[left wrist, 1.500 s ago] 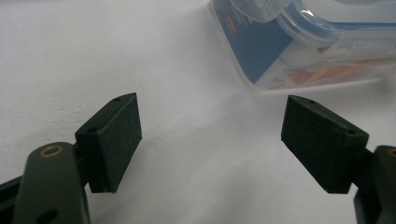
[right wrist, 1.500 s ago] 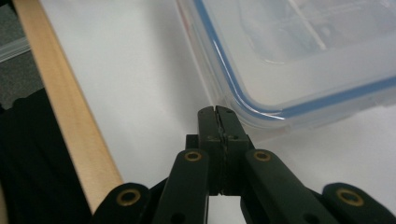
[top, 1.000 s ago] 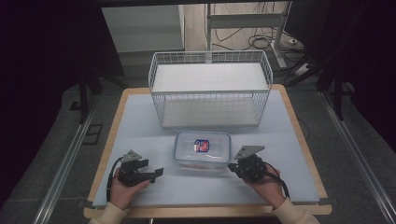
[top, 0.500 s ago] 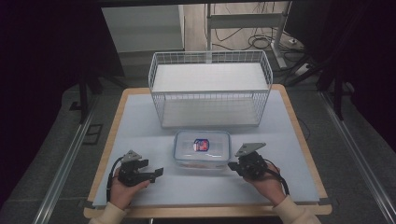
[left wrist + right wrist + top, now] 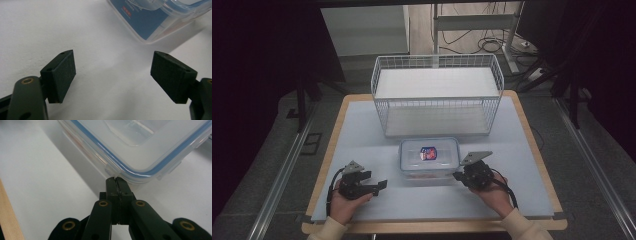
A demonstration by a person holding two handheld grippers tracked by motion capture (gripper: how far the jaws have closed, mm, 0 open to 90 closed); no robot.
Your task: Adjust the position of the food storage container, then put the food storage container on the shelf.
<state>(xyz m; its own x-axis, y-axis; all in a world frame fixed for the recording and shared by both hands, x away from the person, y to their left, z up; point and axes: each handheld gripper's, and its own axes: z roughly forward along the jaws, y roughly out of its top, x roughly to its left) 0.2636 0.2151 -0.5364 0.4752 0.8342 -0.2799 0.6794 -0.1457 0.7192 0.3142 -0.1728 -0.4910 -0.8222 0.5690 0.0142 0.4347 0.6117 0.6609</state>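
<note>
Right gripper view: right tool (image 5: 117, 180), pressed together, seems to nose the box (image 5: 140, 147) corner ahead; left tool (image 5: 112, 75) spread. Push gently, keeping low.

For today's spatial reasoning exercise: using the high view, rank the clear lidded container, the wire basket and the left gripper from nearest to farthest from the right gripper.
1. Clear lidded container: at the right gripper's tips.
2. Left gripper: across the table's near edge, left.
3. Wire basket: behind the container, toward the far side.
</note>
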